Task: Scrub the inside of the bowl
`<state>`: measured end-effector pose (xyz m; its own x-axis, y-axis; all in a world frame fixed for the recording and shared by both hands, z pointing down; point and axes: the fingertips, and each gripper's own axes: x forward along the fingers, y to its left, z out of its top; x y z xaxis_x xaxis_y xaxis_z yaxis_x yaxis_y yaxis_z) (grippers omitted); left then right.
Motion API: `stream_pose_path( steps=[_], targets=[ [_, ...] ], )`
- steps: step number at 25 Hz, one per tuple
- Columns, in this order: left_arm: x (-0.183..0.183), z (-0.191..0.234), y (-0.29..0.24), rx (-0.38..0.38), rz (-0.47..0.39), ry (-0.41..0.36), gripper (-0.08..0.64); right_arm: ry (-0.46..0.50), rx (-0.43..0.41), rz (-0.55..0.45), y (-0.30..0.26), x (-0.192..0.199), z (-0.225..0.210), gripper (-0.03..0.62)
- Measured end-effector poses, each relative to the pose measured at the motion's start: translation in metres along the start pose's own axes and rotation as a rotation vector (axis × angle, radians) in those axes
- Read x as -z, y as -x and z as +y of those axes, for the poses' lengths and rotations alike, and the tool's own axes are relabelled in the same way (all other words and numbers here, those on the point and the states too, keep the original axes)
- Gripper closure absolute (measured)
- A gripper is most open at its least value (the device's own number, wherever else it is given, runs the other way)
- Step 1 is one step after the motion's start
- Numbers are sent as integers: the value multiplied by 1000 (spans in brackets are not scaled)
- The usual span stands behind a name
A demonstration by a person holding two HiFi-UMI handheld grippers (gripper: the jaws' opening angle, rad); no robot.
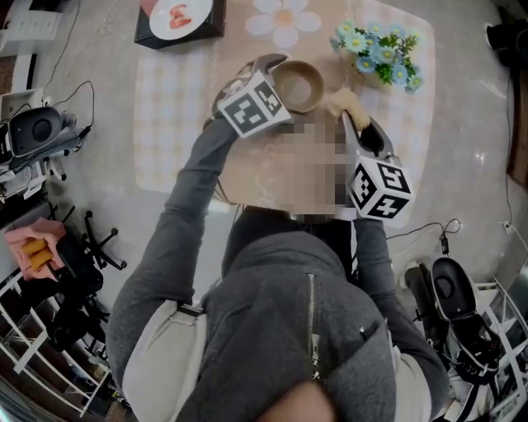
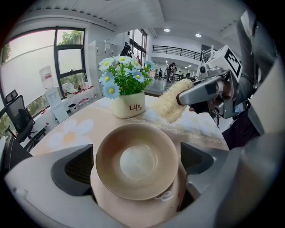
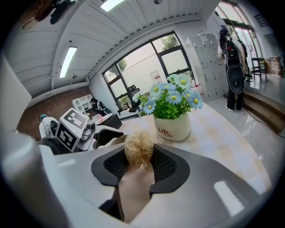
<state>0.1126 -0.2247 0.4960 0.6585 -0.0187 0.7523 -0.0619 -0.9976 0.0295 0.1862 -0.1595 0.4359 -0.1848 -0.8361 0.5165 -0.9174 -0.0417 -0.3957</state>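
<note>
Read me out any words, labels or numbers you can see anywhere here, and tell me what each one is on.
"Life", with a smaller "Life" under it: on the cream flower pot.
Square markers on the cubes: black-and-white patterns, no words.
Dark box at the table's far edge: a picture shows, any print too small to read.

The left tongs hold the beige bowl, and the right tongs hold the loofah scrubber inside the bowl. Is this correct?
Not quite. The left tongs hold the beige bowl, and the right tongs hold the loofah scrubber, but outside the bowl, apart from it, near the flower pot. The left gripper view shows this.
</note>
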Motion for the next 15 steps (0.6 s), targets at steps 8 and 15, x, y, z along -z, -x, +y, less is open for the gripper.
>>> stream_pose_path(
  steps=[8, 15],
  targets=[
    [3, 3, -10, 17, 22, -3, -38, -2, 4, 6, -2, 0, -3, 456],
    [3, 1, -10, 34, 12, -35, -37, 7, 1, 12, -4, 0, -2, 456]
  ],
)
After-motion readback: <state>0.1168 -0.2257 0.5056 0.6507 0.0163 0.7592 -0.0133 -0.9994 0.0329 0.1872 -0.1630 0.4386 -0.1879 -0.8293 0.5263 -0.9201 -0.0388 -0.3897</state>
